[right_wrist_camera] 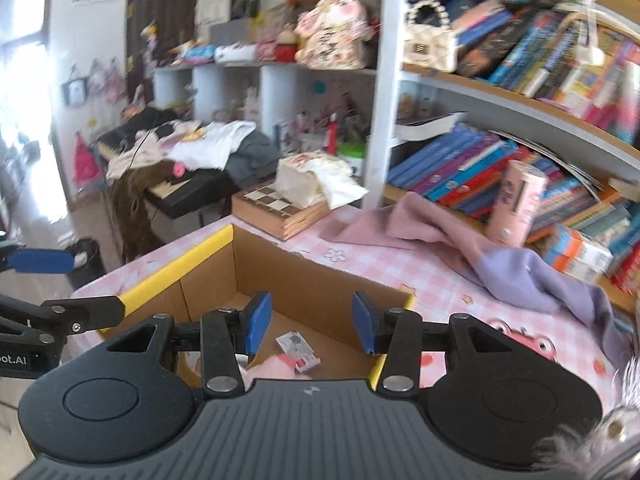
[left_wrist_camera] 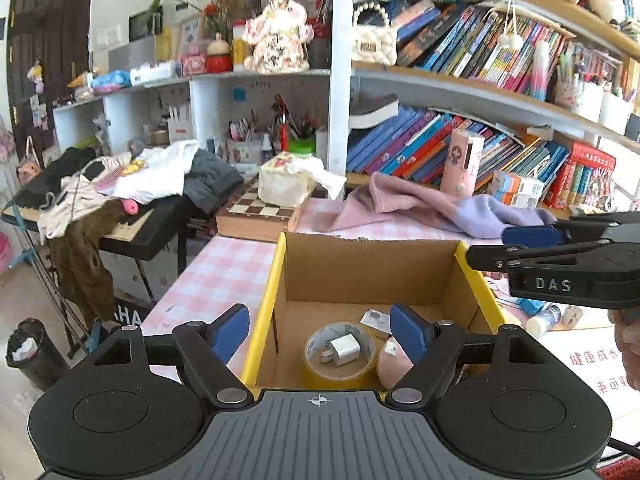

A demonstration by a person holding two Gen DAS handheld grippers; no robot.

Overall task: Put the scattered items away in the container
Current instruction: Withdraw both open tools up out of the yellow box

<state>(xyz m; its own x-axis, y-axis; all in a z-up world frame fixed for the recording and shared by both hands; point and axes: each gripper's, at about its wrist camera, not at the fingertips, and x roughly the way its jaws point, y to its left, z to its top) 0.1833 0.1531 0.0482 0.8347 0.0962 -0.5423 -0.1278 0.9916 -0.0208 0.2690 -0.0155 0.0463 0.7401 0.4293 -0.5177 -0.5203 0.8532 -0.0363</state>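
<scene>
Cardboard box point(left_wrist_camera: 360, 272) under my two empty, spread grippers point(left_wrist_camera: 320, 334) point(right_wrist_camera: 306, 328), tape roll point(left_wrist_camera: 340, 354) with charger point(left_wrist_camera: 345, 351) only in left view, "DAS" on right gripper.

Brown cardboard box point(left_wrist_camera: 360, 276) with yellow edge strips; inside, a yellow tape roll point(left_wrist_camera: 339, 354) ringing a white charger point(left_wrist_camera: 345, 351), beside a pale pink round thing point(left_wrist_camera: 394, 362). Pink-and-white checked tablecloth point(left_wrist_camera: 216, 272). Far right, a pink and lilac cloth point(left_wrist_camera: 432, 208). Blue-padded black grippers point(left_wrist_camera: 320, 330)
</scene>
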